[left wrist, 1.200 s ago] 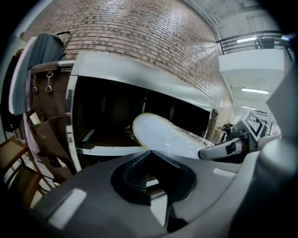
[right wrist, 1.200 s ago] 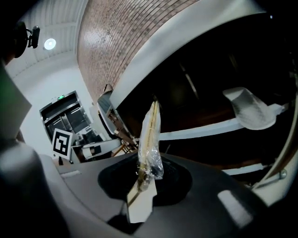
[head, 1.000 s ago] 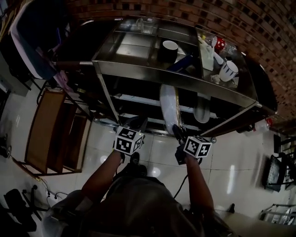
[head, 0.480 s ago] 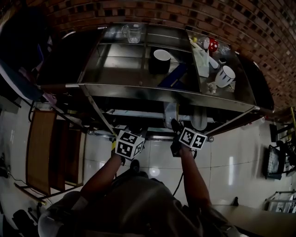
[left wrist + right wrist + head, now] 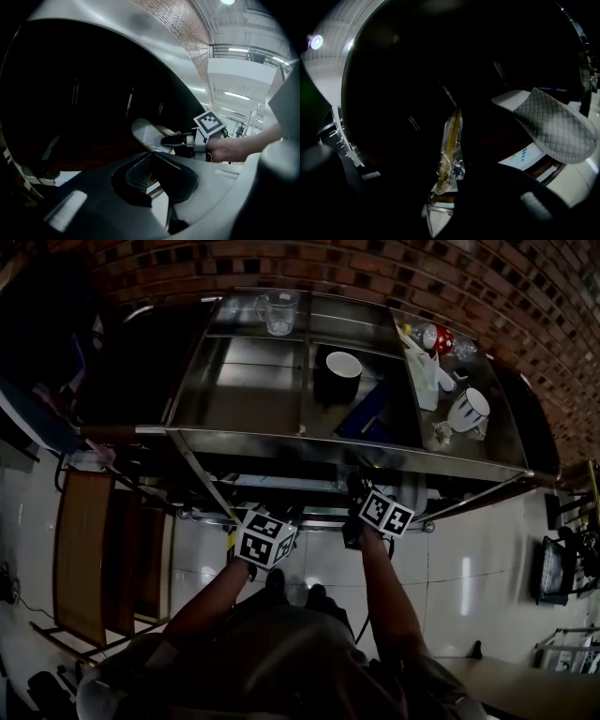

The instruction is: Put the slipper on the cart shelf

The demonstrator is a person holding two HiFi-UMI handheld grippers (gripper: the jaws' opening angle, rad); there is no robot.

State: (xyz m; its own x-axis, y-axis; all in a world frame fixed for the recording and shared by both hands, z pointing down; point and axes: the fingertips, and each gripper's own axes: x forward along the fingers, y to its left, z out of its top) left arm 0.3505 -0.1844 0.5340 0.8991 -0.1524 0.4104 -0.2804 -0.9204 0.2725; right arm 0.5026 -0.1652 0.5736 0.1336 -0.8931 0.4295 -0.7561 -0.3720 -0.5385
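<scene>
Glossy metal cart (image 5: 356, 450); quilted cloth slipper (image 5: 553, 129); wrapped slipper's (image 5: 450, 152) film probably plastic.

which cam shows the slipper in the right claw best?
Left gripper view: the slipper shows its broad pale face, between the jaws of the right claw, which have just opened slightly. Right gripper view sees it only edge-on, plastic-wrapped. Head view: mostly hidden under the cart top.

dim, fisheye-warped edges, deep shadow under the cart (image 5: 328, 441), glare on floor tiles (image 5: 466, 582), bright ceiling lamps (image 5: 228, 2)
</scene>
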